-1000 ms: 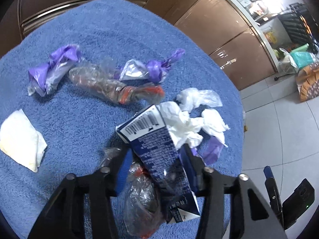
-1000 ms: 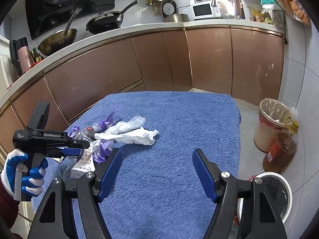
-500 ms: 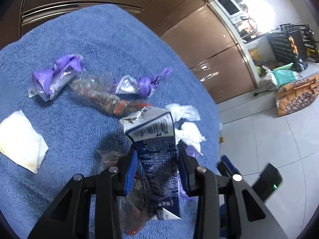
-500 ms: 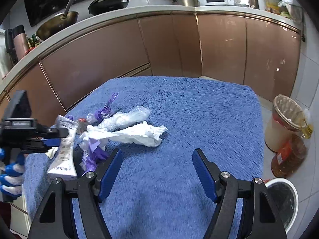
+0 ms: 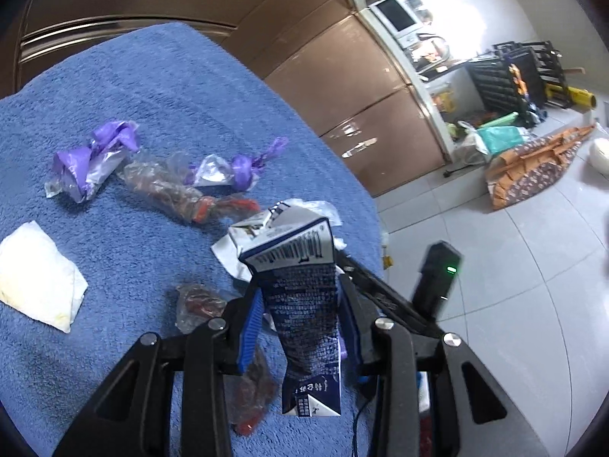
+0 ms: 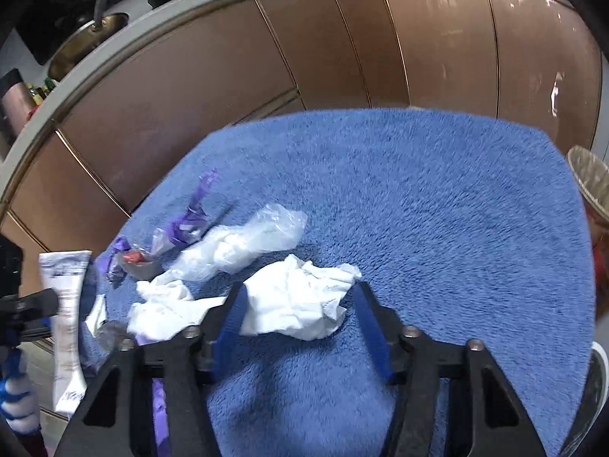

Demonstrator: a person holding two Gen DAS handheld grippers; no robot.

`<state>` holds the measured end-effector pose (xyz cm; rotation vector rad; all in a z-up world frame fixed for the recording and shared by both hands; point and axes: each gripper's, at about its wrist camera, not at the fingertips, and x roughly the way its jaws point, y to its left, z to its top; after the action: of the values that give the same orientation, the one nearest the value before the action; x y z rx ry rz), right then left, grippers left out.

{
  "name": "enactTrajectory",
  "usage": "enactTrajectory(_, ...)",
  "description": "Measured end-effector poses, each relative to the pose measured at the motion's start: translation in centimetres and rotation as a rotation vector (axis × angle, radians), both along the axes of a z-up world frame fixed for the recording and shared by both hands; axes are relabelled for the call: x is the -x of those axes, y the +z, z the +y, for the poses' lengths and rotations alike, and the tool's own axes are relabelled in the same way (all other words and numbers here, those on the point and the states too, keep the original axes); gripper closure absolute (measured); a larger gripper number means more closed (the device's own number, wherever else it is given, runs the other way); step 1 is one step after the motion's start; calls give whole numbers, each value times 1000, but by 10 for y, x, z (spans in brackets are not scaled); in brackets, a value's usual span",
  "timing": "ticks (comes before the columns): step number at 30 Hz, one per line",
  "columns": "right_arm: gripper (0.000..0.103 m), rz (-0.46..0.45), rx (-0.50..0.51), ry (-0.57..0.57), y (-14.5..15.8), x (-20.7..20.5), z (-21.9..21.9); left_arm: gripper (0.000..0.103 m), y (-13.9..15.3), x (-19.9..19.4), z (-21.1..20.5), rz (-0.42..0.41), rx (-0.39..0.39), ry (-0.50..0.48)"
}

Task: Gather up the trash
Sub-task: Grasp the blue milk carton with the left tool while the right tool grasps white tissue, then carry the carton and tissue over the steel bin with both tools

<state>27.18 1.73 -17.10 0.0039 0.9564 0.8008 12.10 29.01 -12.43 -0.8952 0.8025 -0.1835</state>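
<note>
My left gripper [image 5: 300,293] is shut on a crushed blue-and-white carton [image 5: 289,247], lifted off the blue towel-covered table [image 5: 152,87]. The right wrist view shows the same carton [image 6: 66,304] at the far left. My right gripper [image 6: 299,293] is low over the towel, jaws closing, with a crumpled white tissue [image 6: 289,312] between them, uncompressed. Loose on the towel lie a purple wrapper [image 5: 91,156], a clear twisted wrapper with red [image 5: 167,190], a silver-purple wrapper [image 5: 228,169], a folded white napkin [image 5: 36,278], a clear plastic bag [image 6: 243,243] and a second tissue [image 6: 163,304].
Brown kitchen cabinets [image 6: 266,57] curve close behind the table. A lined waste bin [image 6: 588,179] stands on the floor past the table's right edge. Bags and a black rack [image 5: 514,72] sit across the tiled floor.
My left gripper closed on the carton and raised it off the towel. My right gripper dropped forward over the white tissue, and its jaws narrowed around it.
</note>
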Motion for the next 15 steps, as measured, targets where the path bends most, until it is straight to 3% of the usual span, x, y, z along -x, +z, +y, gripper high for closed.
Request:
enactTrajectory(3, 83, 11, 17, 23, -6, 2, 6, 68, 9, 6, -1, -33, -9, -6)
enactTrajectory(5, 91, -2, 19, 33, -3, 8, 6, 68, 15, 10, -1, -47, -19, -5)
enactTrajectory(9, 93, -45, 12, 23, 13, 21, 0, 68, 27, 24, 0, -74, -31, 0)
enactTrajectory(15, 93, -154, -7, 6, 63, 51, -19, 68, 49, 50, -2, -126, -44, 3)
